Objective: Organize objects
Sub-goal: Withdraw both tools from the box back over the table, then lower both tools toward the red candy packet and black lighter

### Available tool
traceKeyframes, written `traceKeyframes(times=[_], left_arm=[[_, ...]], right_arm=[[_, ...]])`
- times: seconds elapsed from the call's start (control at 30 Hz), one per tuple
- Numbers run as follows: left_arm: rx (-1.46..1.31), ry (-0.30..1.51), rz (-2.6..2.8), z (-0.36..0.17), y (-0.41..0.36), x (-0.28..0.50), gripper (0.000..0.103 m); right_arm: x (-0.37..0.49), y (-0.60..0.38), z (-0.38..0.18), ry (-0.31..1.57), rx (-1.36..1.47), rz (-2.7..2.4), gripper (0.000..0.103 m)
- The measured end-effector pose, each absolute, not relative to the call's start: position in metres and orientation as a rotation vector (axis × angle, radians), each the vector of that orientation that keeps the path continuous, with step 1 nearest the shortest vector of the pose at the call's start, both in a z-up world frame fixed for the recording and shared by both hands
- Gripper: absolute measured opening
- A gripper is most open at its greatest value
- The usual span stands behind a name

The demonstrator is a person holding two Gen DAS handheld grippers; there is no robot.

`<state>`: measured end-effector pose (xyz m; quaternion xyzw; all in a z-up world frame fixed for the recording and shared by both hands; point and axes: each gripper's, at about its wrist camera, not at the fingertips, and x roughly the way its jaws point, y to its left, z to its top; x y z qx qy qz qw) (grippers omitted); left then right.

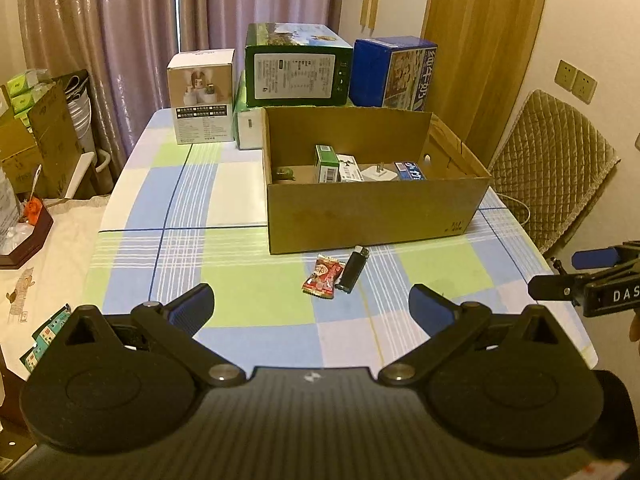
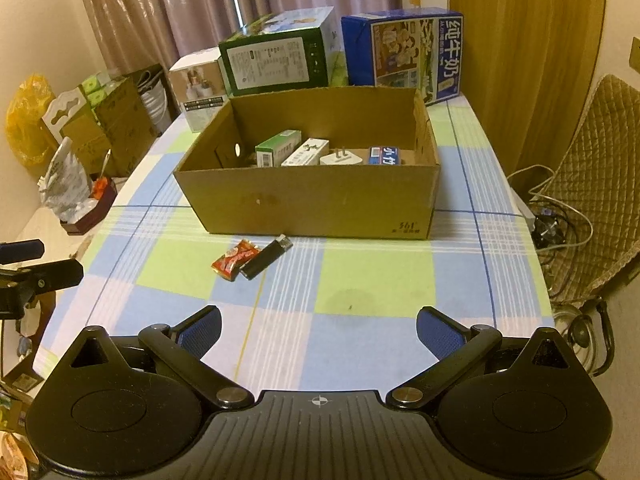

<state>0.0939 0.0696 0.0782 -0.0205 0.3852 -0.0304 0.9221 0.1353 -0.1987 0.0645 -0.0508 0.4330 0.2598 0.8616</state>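
1. On the checked tabletop (image 2: 376,280) sits the biggest item, an open cardboard box (image 2: 320,208), against the stacked cartons at the far edge. Looks like the drop target. Stiff but light board; no need to lift it. It holds a green carton (image 2: 278,147), a white carton (image 2: 306,152), a white plug adapter (image 2: 342,157) and a blue packet (image 2: 386,155).

2. Left hand-held gripper (image 1: 310,308): jaws spread wide, nothing between them, hovering over the near tabletop. Right hand-held gripper (image 2: 318,330): same, wide open and empty. Both are well short of the loose items.

3. Black lighter (image 2: 266,258): lies flat just in front of the box's near wall, metal cap toward the box, angled diagonally. Judgement: rigid, light, smooth plastic, so likely slippery. Pinch across the narrow body at mid-length with the jaws square to its long axis. It lies low, so the fingertips must come down close to the cloth.

4. Red candy wrapper (image 2: 234,260): lies just left of the lighter, touching or nearly touching it; cannot tell which. Judgement: very light, crinkly, deforms under pressure, contents maybe brittle. Grip the padded middle rather than the twisted ends, with gentle closure.

5. Risk: the two lie so close that closing on one may nudge the other. Approach each from its outer side.
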Motion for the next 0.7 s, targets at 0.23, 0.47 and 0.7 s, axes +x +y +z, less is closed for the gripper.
traceKeyframes(times=[0.23, 0.47, 0.7], left_arm=[[-0.03, 0.803, -0.058, 0.072, 0.068, 0.093, 0.102], [-0.016, 0.811, -0.05, 0.066, 0.068, 0.094, 0.102], [-0.016, 0.831, -0.054, 0.054, 0.067, 0.098, 0.102]], right_arm=[[0.136, -0.198, 0.062, 0.915, -0.105, 0.546, 0.101], [0.135, -0.198, 0.055, 0.923, -0.098, 0.546, 0.101], [0.137, -0.197, 0.044, 0.929, -0.083, 0.546, 0.101]])
